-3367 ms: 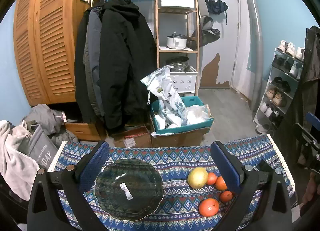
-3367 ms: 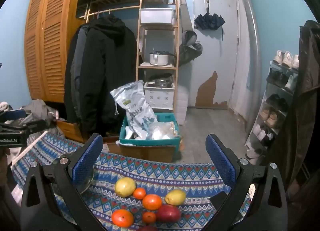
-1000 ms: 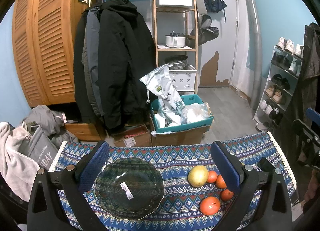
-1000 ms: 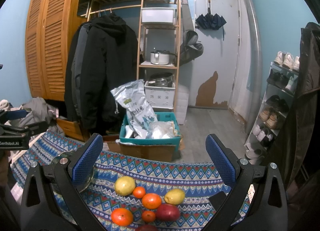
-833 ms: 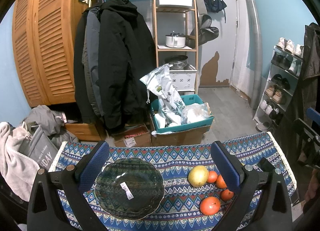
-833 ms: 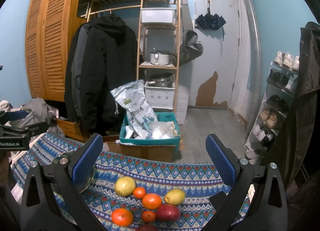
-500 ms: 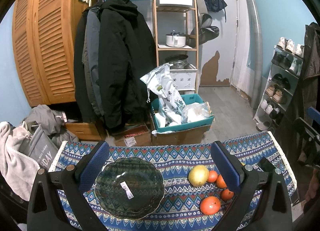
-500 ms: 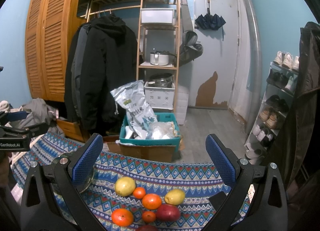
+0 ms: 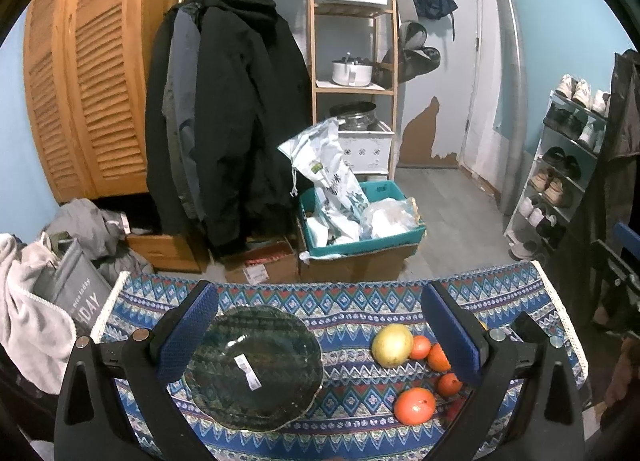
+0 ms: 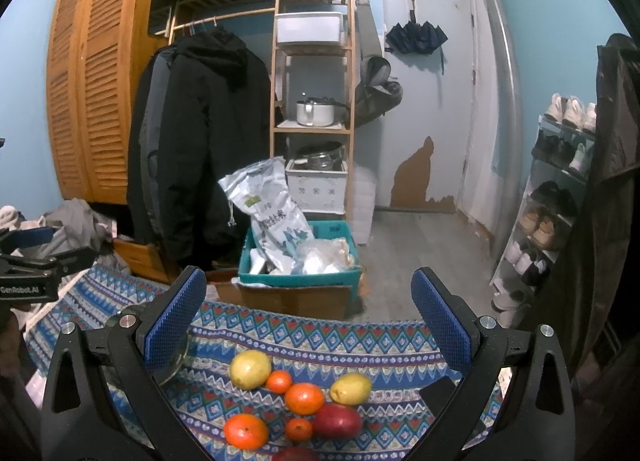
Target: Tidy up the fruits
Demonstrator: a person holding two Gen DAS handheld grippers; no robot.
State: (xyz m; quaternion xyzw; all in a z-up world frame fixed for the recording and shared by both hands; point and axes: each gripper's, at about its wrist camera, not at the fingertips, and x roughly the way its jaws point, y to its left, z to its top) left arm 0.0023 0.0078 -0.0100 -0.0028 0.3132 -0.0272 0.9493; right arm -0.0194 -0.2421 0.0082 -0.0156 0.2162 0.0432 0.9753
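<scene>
Over tablecloth (image 10: 360, 337): both grippers wide, empty.

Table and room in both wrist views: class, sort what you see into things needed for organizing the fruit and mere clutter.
Needed: glass plate, yellow fruit, oranges, red fruit, open right gripper.

Clutter: black coat, teal box, shoe rack, white pot.

Dim, even indoor light; sharp, fisheye-bent edges.

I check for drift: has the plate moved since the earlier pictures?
No. The plate keeps its place on the cloth, same gap to the yellow fruit.
</scene>
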